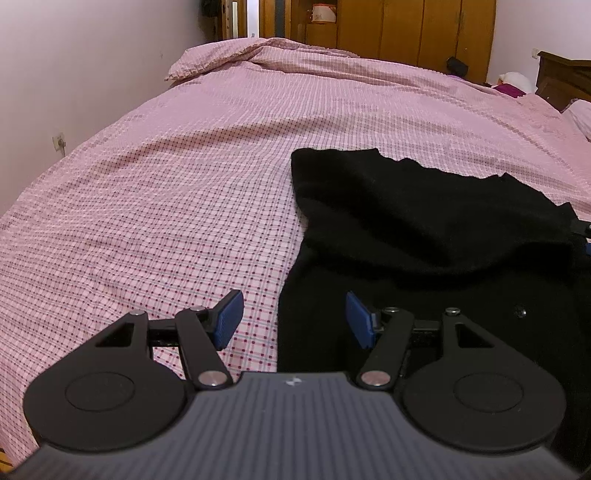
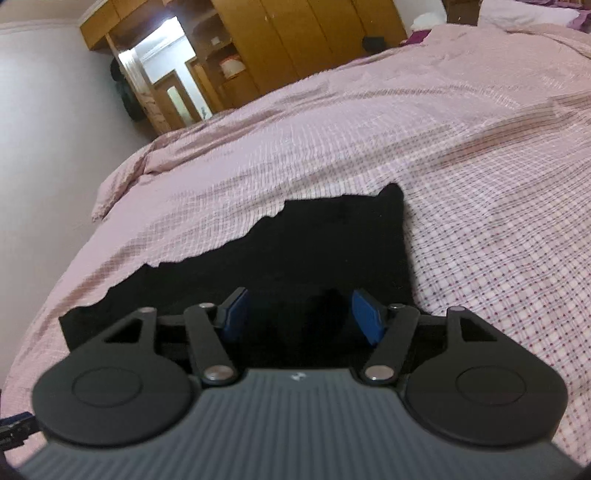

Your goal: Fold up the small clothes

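Observation:
A black garment (image 1: pixel 424 229) lies on the pink checked bedspread (image 1: pixel 166 184), partly folded with a scalloped far edge. My left gripper (image 1: pixel 293 317) is open and empty; it straddles the garment's left edge, left pad over the bedspread, right pad over the black cloth. In the right wrist view the same garment (image 2: pixel 314 251) lies under my right gripper (image 2: pixel 300 314), which is open and empty just above the cloth near its right side. A bit of the right gripper (image 1: pixel 585 236) shows at the left wrist view's right edge.
A bunched pink quilt (image 1: pixel 258 55) lies at the bed's far end. A wooden wardrobe (image 1: pixel 406 29) stands behind the bed. A wall (image 1: pixel 74 74) runs along the left side. Pillows and a dark headboard (image 1: pixel 565 81) are at the far right.

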Available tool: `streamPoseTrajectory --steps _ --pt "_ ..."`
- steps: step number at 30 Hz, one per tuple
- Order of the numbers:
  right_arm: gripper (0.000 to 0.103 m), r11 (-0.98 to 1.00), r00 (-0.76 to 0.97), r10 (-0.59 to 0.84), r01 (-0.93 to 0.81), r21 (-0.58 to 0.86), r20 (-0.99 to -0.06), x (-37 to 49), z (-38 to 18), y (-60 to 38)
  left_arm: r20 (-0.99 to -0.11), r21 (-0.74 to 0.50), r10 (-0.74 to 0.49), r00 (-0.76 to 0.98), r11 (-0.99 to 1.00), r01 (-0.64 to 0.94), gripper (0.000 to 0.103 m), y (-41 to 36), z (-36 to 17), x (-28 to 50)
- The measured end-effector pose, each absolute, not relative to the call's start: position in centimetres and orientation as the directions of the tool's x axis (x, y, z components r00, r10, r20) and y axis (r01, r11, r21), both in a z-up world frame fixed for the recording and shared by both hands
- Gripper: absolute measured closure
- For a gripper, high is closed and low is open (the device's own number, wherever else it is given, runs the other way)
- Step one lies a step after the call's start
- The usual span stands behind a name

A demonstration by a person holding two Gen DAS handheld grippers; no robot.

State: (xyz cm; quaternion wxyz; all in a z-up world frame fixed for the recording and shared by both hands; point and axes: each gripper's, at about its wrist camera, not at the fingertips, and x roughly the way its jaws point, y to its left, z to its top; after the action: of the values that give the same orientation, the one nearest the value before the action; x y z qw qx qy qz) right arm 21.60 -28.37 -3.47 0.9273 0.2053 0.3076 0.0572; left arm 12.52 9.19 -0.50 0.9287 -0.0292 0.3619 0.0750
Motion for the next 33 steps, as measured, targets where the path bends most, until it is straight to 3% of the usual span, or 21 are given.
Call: streamPoseTrajectory --steps 8,10,12,18,21,23,29,33 --pt "0.043 0.898 0.760 0.265 0.029 0.439 -0.593 24.0 -5.8 -27.9 -0.658 -0.019 0.102 0.746 0.988 -0.153 0.036 9.2 -0.4 13.3" --pt "0.080 0.878 0.742 0.323 -0.002 0.479 -0.587 24.8 -5.9 -27.7 -0.639 -0.027 0.099 0.763 0.988 -0.151 0.036 9.3 -0.2 13.7" --pt "0.082 0.878 0.741 0.343 -0.035 0.478 -0.577 25.3 -4.7 -27.0 -0.614 -0.034 0.095 0.783 0.989 -0.146 0.036 9.2 0.1 14.1" --pt "0.084 0.914 0.868 0.339 -0.211 0.346 -0.364 24.1 4.3 -25.0 -0.524 -0.063 0.069 0.849 0.991 -0.120 0.036 8.2 1.2 16.3" --pt "0.084 0.936 0.932 0.278 -0.209 0.282 -0.234 22.4 7.5 -25.8 -0.487 -0.067 0.053 0.872 0.993 -0.098 0.036 7.4 1.3 17.7" --pt "0.084 0.954 0.949 0.231 -0.178 0.240 -0.216 22.1 7.5 -26.3 -0.471 -0.056 0.047 0.881 0.995 -0.083 0.036 7.0 0.9 18.7" --pt "0.084 0.988 0.892 0.118 -0.063 0.140 -0.436 25.0 0.1 -27.2 -0.477 0.014 0.064 0.877 0.998 -0.065 0.036 5.8 -0.8 21.9" --pt "0.083 0.985 0.819 0.087 0.016 0.174 -0.567 26.5 -5.0 -28.3 -0.458 0.015 0.039 0.888 0.999 -0.036 0.039 5.6 -1.2 23.4"
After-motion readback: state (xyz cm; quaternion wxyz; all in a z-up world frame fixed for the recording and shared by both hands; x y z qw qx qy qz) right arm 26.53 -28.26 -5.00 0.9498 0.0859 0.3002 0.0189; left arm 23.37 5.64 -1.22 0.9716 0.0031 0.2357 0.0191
